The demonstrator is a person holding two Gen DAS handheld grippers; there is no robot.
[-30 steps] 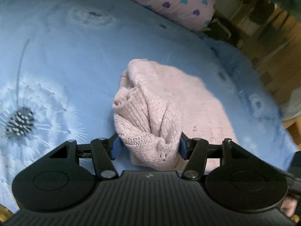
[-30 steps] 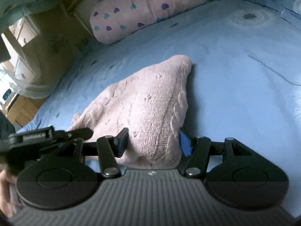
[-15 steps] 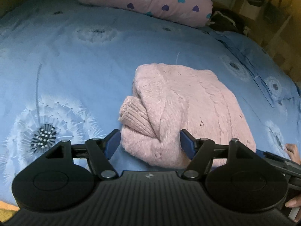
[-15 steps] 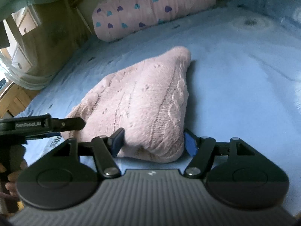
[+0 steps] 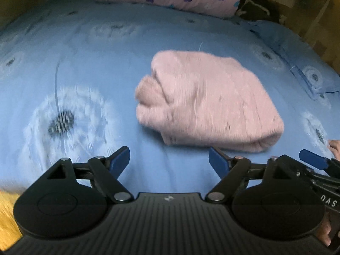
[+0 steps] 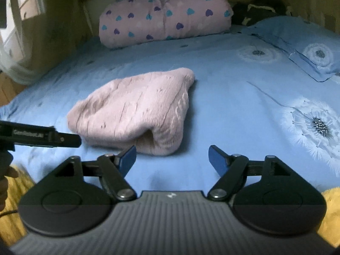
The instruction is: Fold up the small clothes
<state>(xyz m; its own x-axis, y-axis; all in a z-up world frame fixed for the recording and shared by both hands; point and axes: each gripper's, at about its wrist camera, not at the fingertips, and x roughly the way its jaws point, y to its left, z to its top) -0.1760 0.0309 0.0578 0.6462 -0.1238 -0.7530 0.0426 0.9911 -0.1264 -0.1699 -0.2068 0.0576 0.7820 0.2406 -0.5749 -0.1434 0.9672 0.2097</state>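
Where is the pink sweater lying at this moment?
The pink sweater lies folded on the blue bedsheet, mid-frame in both wrist views, ahead of both open grippers and touching neither, nearer than the heart-patterned pillow.

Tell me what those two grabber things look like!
Both are black plastic. The left gripper and the right gripper each have a ribbed body, two round teardrop side plates, silver rivets and blue finger pads. White lettering runs along the side of each.
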